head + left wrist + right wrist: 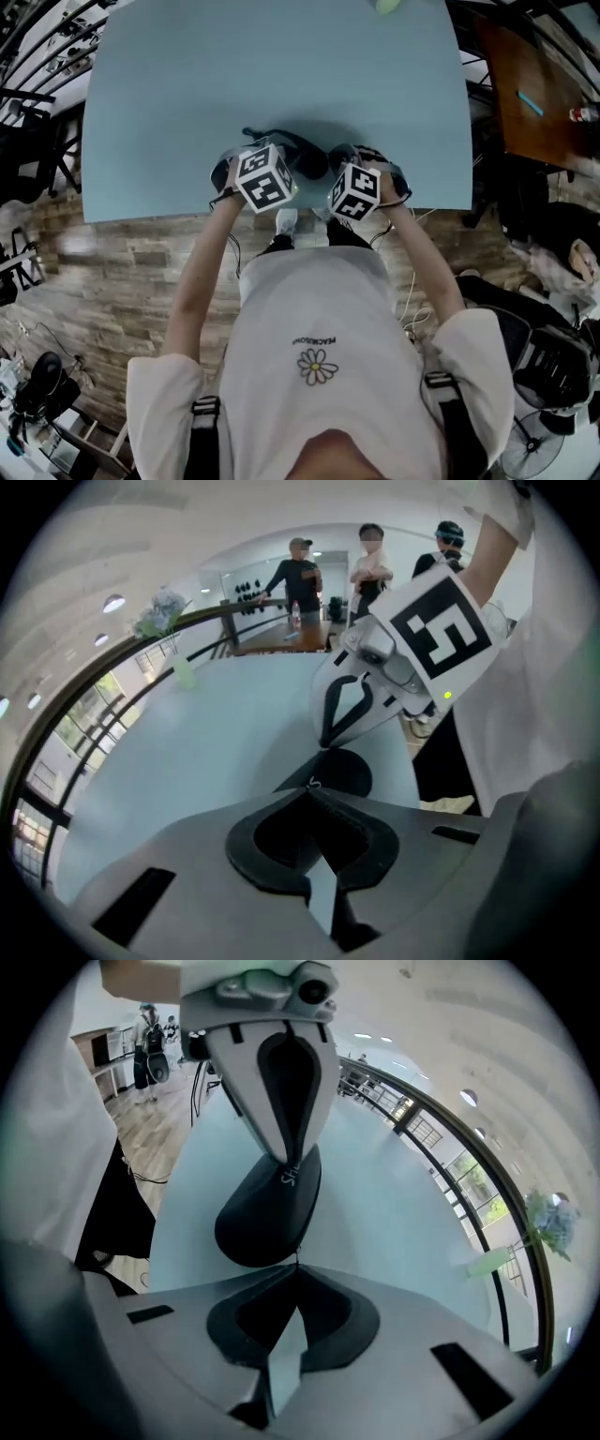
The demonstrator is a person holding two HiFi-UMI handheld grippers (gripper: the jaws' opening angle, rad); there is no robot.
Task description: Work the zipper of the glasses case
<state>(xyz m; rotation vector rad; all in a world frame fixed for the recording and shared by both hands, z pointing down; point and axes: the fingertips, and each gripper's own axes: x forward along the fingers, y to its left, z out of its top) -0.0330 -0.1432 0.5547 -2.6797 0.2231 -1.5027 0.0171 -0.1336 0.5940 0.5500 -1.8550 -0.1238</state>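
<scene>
Tabletop (187, 112), pale blue and broad, is carrying the black glasses case (267, 1208) close to its near edge, directly in front of the person, and both grippers are meeting over the case. The left gripper (310, 787) is clenched tight, its tips bearing down on the lid beside the white lettering (287, 1177). Nothing is showing between its jaws, so it seems to be pinning the case rather than gripping it. The right gripper (297, 1269) is clenched too, at the other end. A thin zipper pull (297, 1256) is running from the case straight into its tips, so it appears to be pinching that pull.

The larger risk looks like the whole case skidding. Only pressing tips are holding it down, and a tug along the zipper could drag it over the near edge just beside it. The smaller risk is the pull slipping free, since so little of it is caught, or the left tips sliding off the rounded lid.

Open room is lying mostly forward, where the surface is running well beyond the case, with a green vase (184, 672) well apart at the far side. Toward the person there is almost none. The grippers are sitting near each other, so a long sweep along the zipper would probably crowd them.
</scene>
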